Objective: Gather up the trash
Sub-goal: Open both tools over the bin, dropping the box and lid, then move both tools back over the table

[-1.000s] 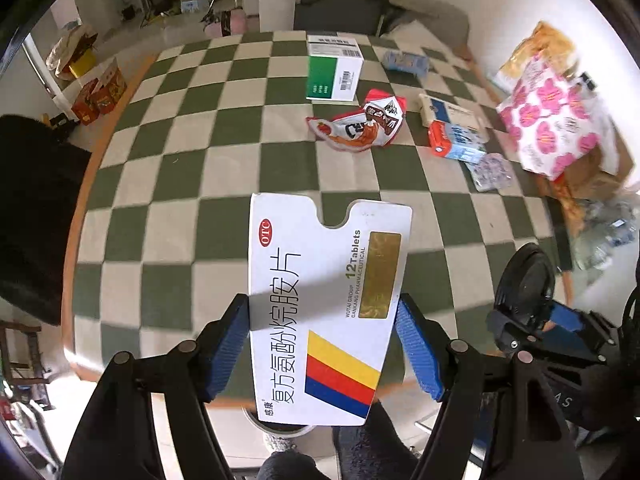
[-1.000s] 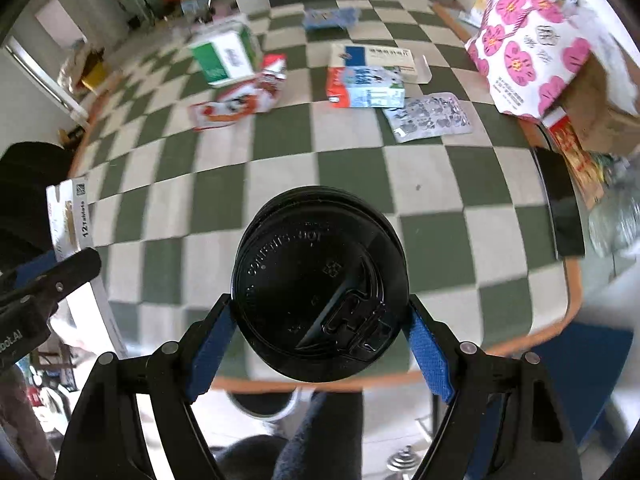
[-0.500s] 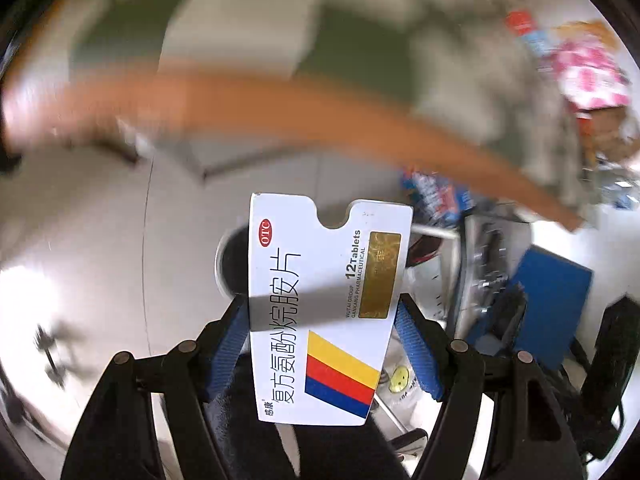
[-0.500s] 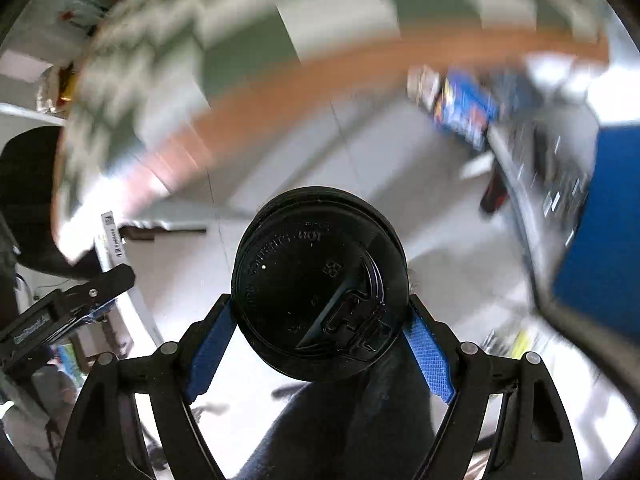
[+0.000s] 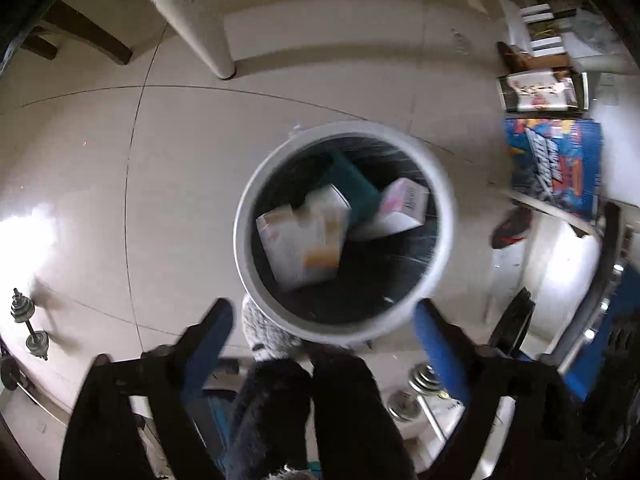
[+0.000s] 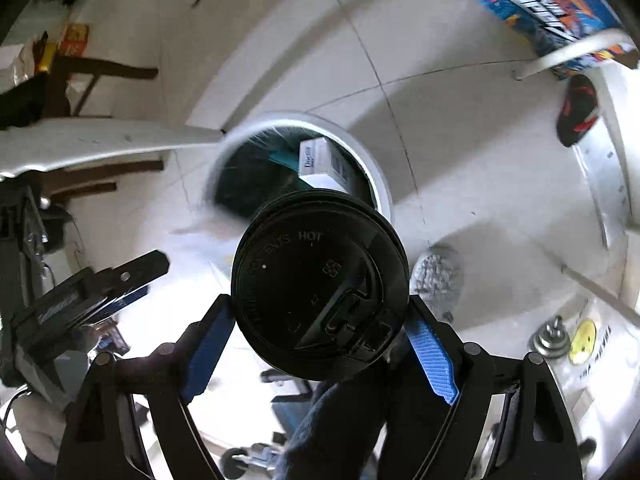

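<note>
A round white trash bin point(image 5: 244, 240) with a black liner stands on the tiled floor below my left gripper point(image 5: 320, 332). Several cartons lie inside, among them a white medicine box point(image 5: 304, 240), blurred. My left gripper is open and empty, just above the bin's near rim. My right gripper point(image 6: 320, 320) is shut on a black cup with a lid marked "HOT" point(image 6: 320, 296). The cup hangs above the floor, near the same bin point(image 6: 384, 192), and hides part of it. The left gripper point(image 6: 100, 288) shows at the left of the right wrist view.
A white table leg point(image 5: 200, 24) stands beyond the bin. Blue printed cartons point(image 5: 556, 168) and a red-black shoe point(image 5: 512, 228) lie to the right. Dumbbell weights point(image 5: 28, 324) lie on the floor at left and near my feet. A grey slipper point(image 6: 436, 276) sits beside the bin.
Both grippers swung from the checkered table down to the floor bin. The left gripper opened and the white medicine box left it. The right gripper still holds the cup.
</note>
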Demonstrator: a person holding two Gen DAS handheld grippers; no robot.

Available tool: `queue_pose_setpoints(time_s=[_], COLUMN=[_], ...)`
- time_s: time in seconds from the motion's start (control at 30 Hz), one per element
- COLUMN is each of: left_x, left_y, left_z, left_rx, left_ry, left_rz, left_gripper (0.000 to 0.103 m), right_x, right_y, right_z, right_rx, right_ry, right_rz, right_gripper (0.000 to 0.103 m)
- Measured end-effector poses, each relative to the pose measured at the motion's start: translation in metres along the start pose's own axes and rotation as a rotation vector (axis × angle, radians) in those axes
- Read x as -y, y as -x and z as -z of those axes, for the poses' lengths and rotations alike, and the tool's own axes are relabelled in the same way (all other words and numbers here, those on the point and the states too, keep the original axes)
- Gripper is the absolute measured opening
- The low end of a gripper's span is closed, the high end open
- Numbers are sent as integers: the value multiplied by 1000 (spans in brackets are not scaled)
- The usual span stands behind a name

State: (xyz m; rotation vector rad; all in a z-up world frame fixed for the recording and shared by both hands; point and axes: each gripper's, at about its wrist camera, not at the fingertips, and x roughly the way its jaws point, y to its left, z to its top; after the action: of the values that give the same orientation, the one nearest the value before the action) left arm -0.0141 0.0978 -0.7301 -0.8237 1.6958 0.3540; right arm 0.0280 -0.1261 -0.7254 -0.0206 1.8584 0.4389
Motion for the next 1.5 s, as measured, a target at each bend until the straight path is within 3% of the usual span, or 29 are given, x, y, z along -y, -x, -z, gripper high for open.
queue_pose_setpoints(time_s=[0.17, 0.23, 0.5, 0.63, 0.8, 1.5], left_x=[-10, -18, -21, -15, -1, 32], left_y=[-10, -8, 19, 40, 78, 291], left_z=[5, 9, 27, 40, 60, 164], left_rx=[79, 116, 147, 145, 158, 276], left_ry=[-27, -38, -71, -78, -70, -136], left_rz=[-80, -126, -239, -256, -235, -171], left_gripper=[101, 101, 101, 101, 101, 101], right_x=[-9, -13, -23, -29, -41, -108], right_y=[-46, -55, -42, -13, 33, 273], right_z=[-11, -10, -2, 3, 15, 123], right_rx=[-40, -60, -23, 36, 83, 220], right_ry=[77, 104, 178, 207, 222, 256], right_rz=[-3, 3, 125, 224, 268, 229], right_gripper=[93, 103, 103, 103, 103, 103])
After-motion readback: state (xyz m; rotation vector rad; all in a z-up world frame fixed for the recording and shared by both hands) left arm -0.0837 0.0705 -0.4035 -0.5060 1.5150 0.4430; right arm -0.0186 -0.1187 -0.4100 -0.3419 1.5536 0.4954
